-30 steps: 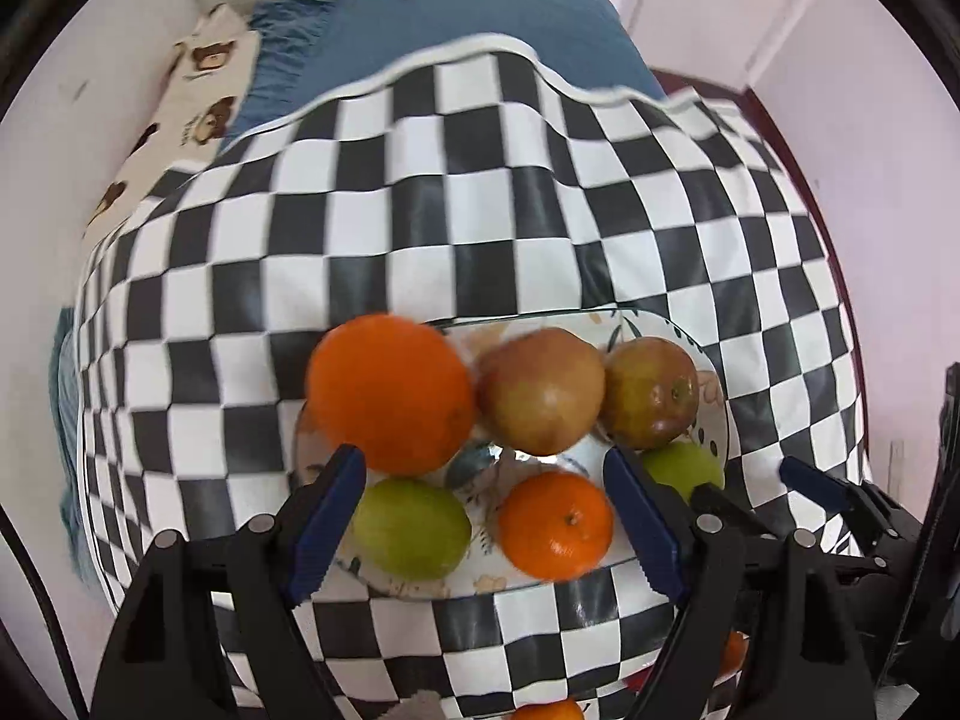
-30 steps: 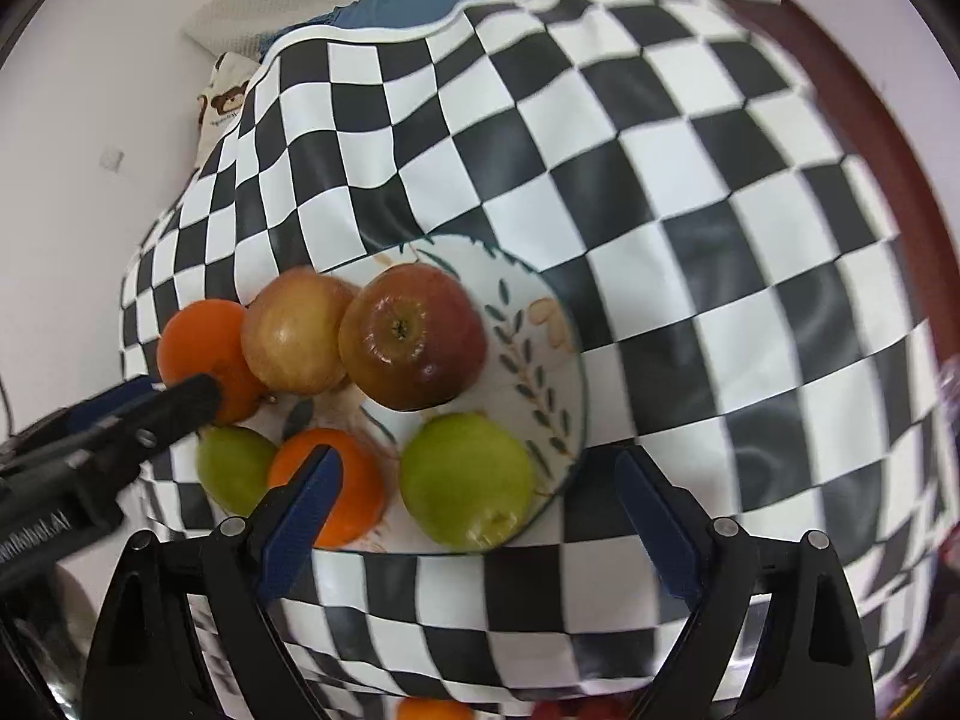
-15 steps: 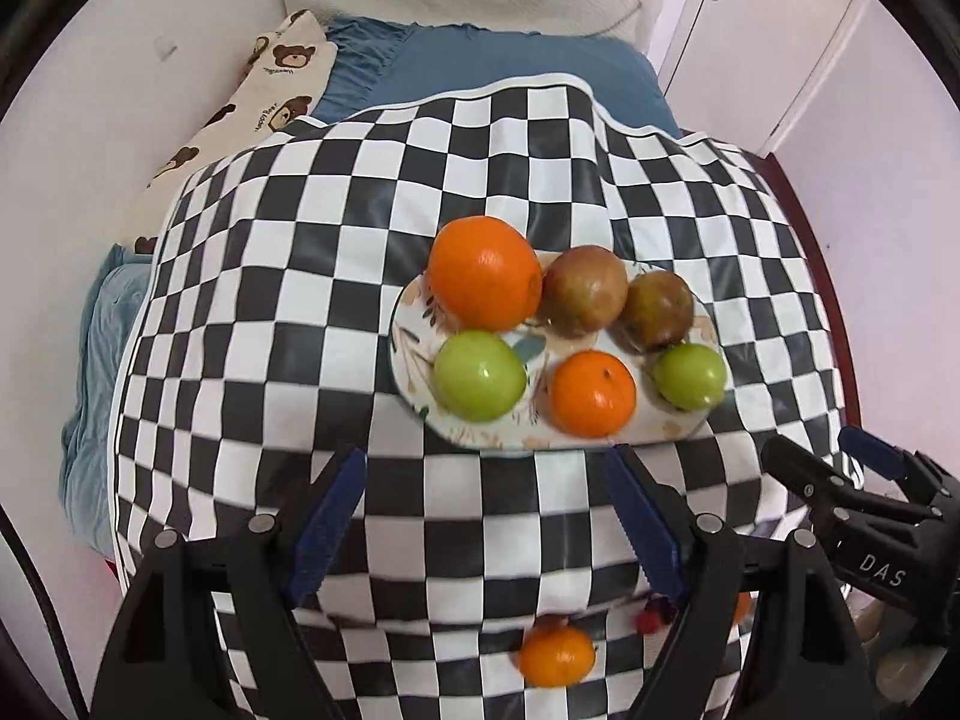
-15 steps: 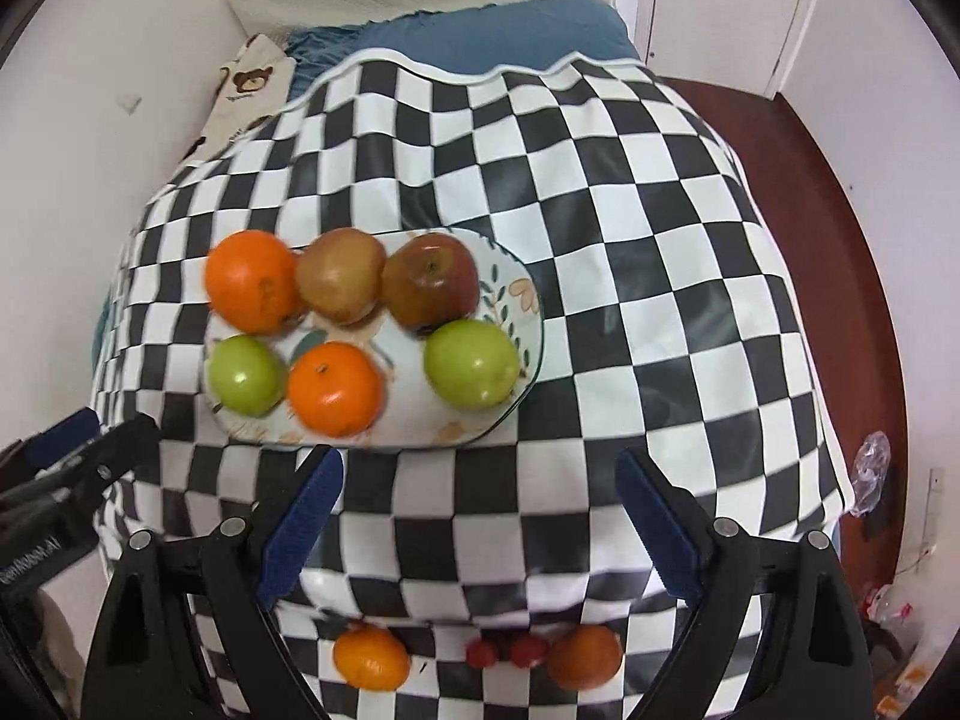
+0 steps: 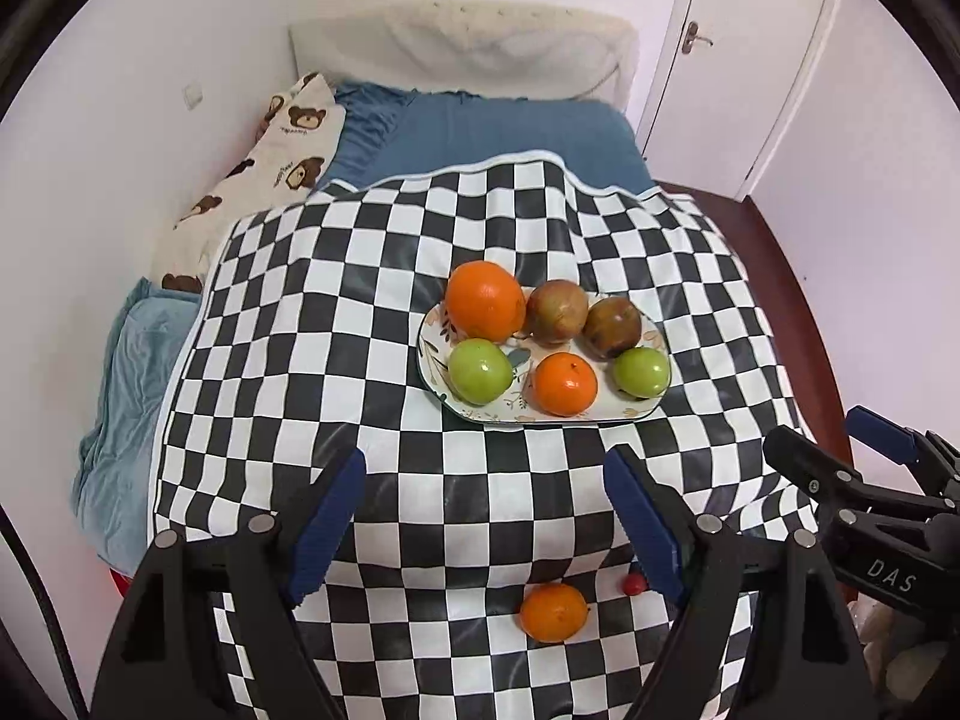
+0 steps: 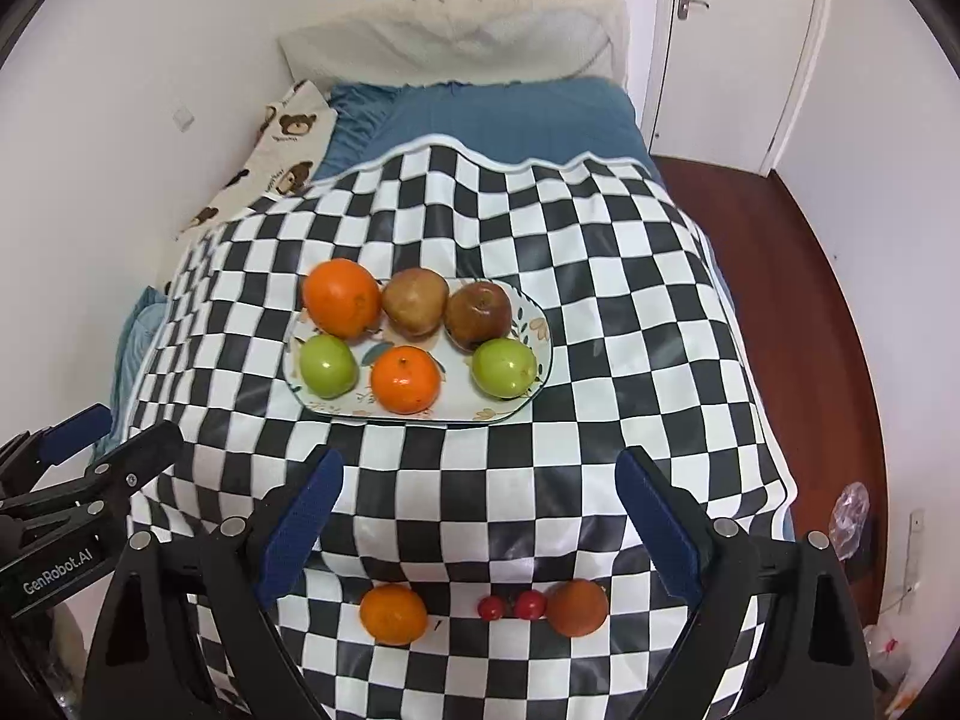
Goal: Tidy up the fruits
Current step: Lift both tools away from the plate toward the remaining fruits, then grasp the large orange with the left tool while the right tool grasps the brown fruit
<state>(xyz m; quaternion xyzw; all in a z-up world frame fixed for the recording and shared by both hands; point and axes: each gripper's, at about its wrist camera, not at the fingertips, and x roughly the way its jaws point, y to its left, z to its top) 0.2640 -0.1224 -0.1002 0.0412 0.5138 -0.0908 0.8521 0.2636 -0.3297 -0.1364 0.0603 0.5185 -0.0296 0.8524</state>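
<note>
An oval patterned plate (image 5: 432, 354) (image 6: 543, 354) on the checkered cloth holds a large orange (image 5: 485, 301), two reddish apples (image 5: 557, 312) (image 5: 613, 326), two green apples (image 5: 480, 371) (image 5: 641, 371) and a small orange (image 5: 565, 384). Near the front edge lie a loose orange (image 6: 393, 613), two small red fruits (image 6: 491, 607) (image 6: 529, 603) and a darker orange (image 6: 577, 607). My left gripper (image 5: 483, 525) and right gripper (image 6: 477, 519) are both open and empty, held above the front of the table, back from the plate.
The checkered cloth (image 6: 630, 300) covers the table. Behind it is a bed with a blue sheet (image 5: 510, 132) and a bear-print pillow (image 5: 270, 168). A white door (image 6: 738, 48) and red-brown floor (image 6: 780, 228) are on the right.
Both grippers have pulled back and up from close over the plate. The whole table and the loose fruit at the front edge have come into view.
</note>
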